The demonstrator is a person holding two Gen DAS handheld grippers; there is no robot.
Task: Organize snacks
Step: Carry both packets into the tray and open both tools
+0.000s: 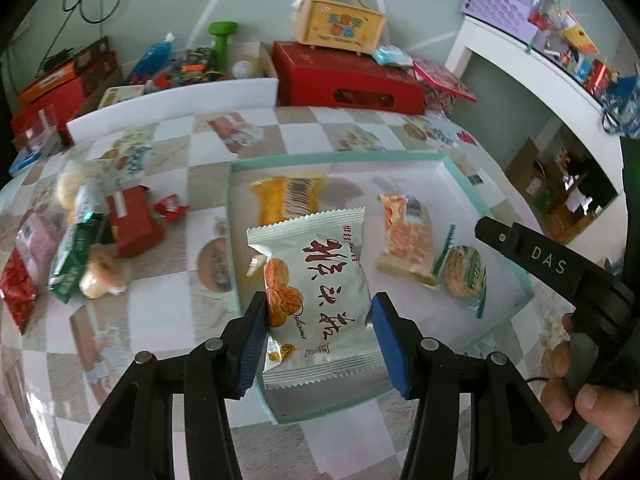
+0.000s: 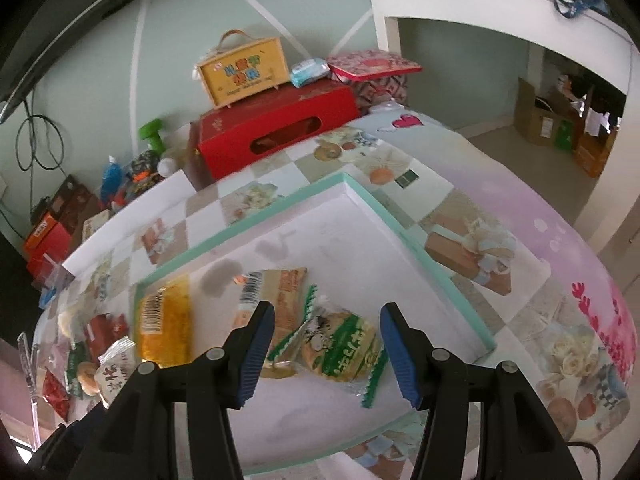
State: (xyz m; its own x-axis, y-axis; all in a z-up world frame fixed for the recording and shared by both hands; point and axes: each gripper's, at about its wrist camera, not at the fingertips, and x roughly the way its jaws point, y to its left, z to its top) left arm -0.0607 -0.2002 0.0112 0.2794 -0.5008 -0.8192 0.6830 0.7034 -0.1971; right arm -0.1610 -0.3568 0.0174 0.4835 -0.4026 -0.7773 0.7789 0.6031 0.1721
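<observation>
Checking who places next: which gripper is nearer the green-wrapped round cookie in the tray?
Right. The right gripper hangs just over the green-wrapped cookie, which shows between its fingers. The left gripper holds a silver packet beside it.

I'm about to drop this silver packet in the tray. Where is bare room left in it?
Free: the tray's far half toward the red box, and its near strip. Crowded: the row of yellow packet, orange packet and green cookie packet.
</observation>
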